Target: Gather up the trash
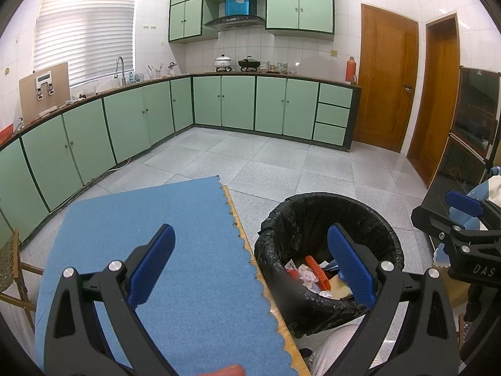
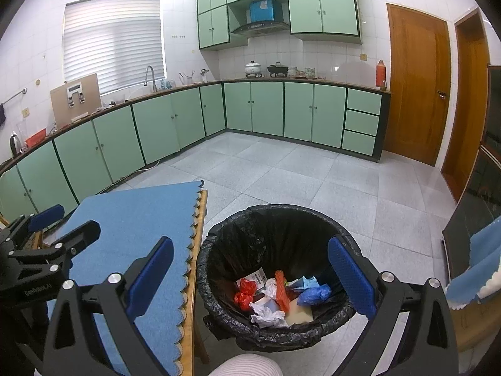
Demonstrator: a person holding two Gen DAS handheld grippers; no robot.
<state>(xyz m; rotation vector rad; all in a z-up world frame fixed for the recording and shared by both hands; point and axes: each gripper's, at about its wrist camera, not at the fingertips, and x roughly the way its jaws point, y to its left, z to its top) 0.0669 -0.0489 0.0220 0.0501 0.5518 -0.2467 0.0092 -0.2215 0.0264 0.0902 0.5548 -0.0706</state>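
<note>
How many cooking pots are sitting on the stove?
2. A white pot sits on the left burner, and a dark pot sits on the right burner, both under the range hood. Bowls beside them are not pots.

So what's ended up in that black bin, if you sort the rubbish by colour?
In the bin, as far as shows:
Red: 1, a crumpled bag
Orange: 1, a ridged strip
Blue: 2, a wad and a small carton
White: 3, two paper wads and a printed slip
Cream: 1, a flat piece
Total: 8
</note>
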